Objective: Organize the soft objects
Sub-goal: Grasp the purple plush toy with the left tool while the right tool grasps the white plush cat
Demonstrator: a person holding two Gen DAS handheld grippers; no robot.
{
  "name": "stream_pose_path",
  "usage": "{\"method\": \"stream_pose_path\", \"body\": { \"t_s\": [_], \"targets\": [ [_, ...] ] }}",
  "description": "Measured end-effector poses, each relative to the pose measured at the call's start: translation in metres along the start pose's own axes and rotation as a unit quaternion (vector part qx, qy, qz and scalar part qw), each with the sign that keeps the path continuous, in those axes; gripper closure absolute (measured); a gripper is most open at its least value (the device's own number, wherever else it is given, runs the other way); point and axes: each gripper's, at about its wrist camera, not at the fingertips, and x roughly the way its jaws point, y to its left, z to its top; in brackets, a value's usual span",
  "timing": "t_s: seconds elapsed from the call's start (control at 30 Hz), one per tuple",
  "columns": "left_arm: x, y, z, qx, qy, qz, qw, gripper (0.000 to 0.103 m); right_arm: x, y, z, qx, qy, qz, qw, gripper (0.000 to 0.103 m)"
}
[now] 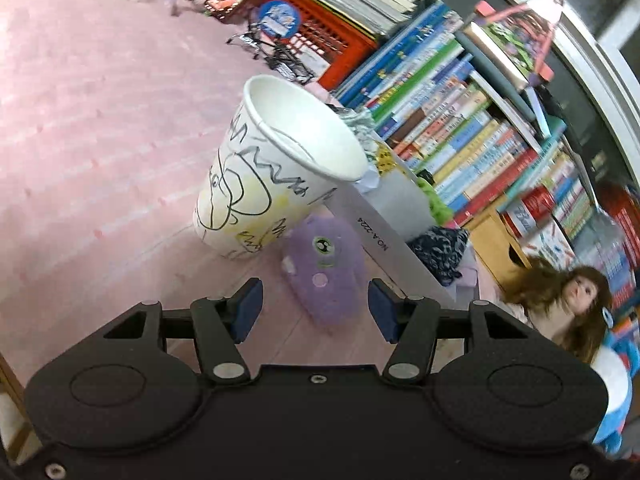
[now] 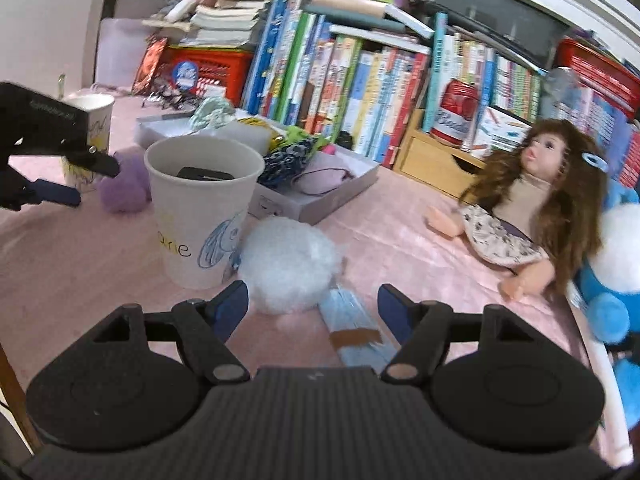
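Two paper cups stand on the pink-covered desk (image 2: 380,236): one with black scribbles (image 1: 256,168) at the centre of the left wrist view, and one with a blue drawing (image 2: 200,208) left of centre in the right wrist view. There are three loose soft things: a purple plush (image 1: 324,276), a white fluff ball (image 2: 288,264) and a light blue pack with a brown band (image 2: 354,328). One doll (image 2: 532,196) lies at the right, with one blue plush toy (image 2: 608,300) at the right edge.

The left gripper (image 1: 316,308) has its jaws about half open, empty, with the purple plush lying just beyond the tips, untouched. The right gripper (image 2: 312,308) has its jaws wide, holding nothing; the white fluff ball and the blue pack lie between and ahead of them.

The blue-drawing cup holds a dark flat object. The scribbled cup looks empty. A white shallow box (image 2: 332,200) behind the cups holds dark patterned cloth, green fabric and a pinkish piece.
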Motion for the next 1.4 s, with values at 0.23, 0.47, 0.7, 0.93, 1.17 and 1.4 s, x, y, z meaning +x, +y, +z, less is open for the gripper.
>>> {"method": "stream_pose_path", "body": {
  "t_s": [0.23, 0.47, 0.7, 0.93, 1.17, 1.4],
  "targets": [
    [0.011, -0.005, -0.002, -0.017, -0.014, 0.005, 0.9997, 0.049, 0.022, 0.002, 0.008, -0.058, 0.032, 0.042, 0.997, 0.023],
    [0.015, -0.009, -0.003, -0.029, -0.033, 0.017, 0.9989, 0.050, 0.032, 0.007, 0.010, -0.092, 0.040, 0.061, 0.993, 0.023],
    [0.022, -0.010, -0.004, -0.035, -0.032, 0.022, 0.9987, 0.070, 0.037, 0.007, 0.013, -0.096, 0.043, 0.074, 0.992, 0.029],
    [0.016, -0.009, -0.006, -0.013, -0.027, 0.016, 0.9994, 0.072, 0.037, 0.008, 0.013, -0.094, 0.043, 0.076, 0.992, 0.051],
    [-0.002, -0.009, -0.013, 0.044, -0.002, -0.004, 0.9990, 0.072, 0.025, 0.005, 0.011, -0.080, 0.035, 0.073, 0.993, 0.053],
    [-0.029, -0.007, -0.017, 0.156, 0.038, -0.043, 0.9861, 0.071, 0.001, 0.008, 0.005, -0.086, 0.043, 0.085, 0.992, 0.053]
  ]
}}
